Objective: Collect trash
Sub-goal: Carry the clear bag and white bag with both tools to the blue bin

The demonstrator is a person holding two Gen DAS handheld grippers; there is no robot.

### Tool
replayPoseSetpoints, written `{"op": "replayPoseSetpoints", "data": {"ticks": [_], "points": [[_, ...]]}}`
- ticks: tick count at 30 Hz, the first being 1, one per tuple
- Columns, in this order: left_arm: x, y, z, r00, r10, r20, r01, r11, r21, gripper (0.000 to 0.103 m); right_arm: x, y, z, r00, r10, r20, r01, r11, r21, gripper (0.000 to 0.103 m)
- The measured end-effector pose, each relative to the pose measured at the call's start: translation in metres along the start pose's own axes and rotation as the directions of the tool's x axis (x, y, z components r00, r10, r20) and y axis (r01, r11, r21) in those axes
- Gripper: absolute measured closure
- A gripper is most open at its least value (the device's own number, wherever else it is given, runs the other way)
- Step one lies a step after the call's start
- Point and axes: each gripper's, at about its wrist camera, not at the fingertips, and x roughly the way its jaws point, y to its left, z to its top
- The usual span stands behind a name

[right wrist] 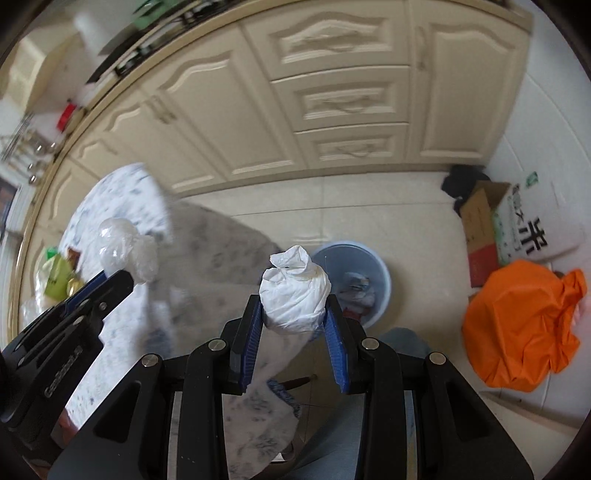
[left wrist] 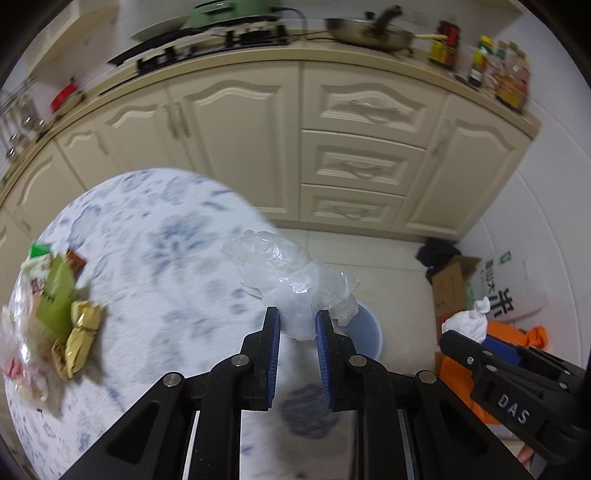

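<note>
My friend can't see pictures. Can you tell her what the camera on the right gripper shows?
The right gripper pinches a knotted white plastic bundle above a pale blue trash bin on the kitchen floor. At the left, the left gripper holds crumpled clear plastic by a blue-flowered tablecloth. An orange bag lies at the right.

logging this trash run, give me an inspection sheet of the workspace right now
surface: round table with blue-patterned white cloth.
job's things: clear plastic bag in left claw; white knotted bag in right claw; blue bin on the floor, already holding some trash.
clutter: snack wrappers piled at the table's left edge.
grippers: both shut on their bags.
cables: black cord on the counter by the stove.
surroundings: cream cabinets, pan, cardboard box, orange bag.
</note>
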Motion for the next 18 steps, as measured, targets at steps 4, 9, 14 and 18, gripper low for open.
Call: {"op": "replayPoseSetpoints", "data": {"ticks": [4,9,14,18], "points": [[0.014,-0.023,0.009,1.000,-0.016,-0.015,0.016,0.999,0.046,0.088,0.002,-0.027,0.003,1.000,-0.022,-0.004,0.022,0.998,0.060,0.069],[0.031,-0.046,0.018,0.999,-0.031,-0.029,0.033,0.996,0.086,0.088,0.003,-0.052,0.006,0.999,-0.044,-0.007,0.045,0.992,0.115,0.069],[0.044,-0.065,0.026,0.998,-0.055,-0.037,0.059,0.992,0.115,0.088,0.007,-0.069,0.005,0.998,-0.053,-0.020,0.055,0.988,0.143,0.069],[0.057,-0.076,0.029,0.997,-0.053,-0.051,0.060,0.989,0.134,0.088,0.015,-0.080,0.004,0.998,-0.043,-0.043,0.050,0.985,0.164,0.069]]}}
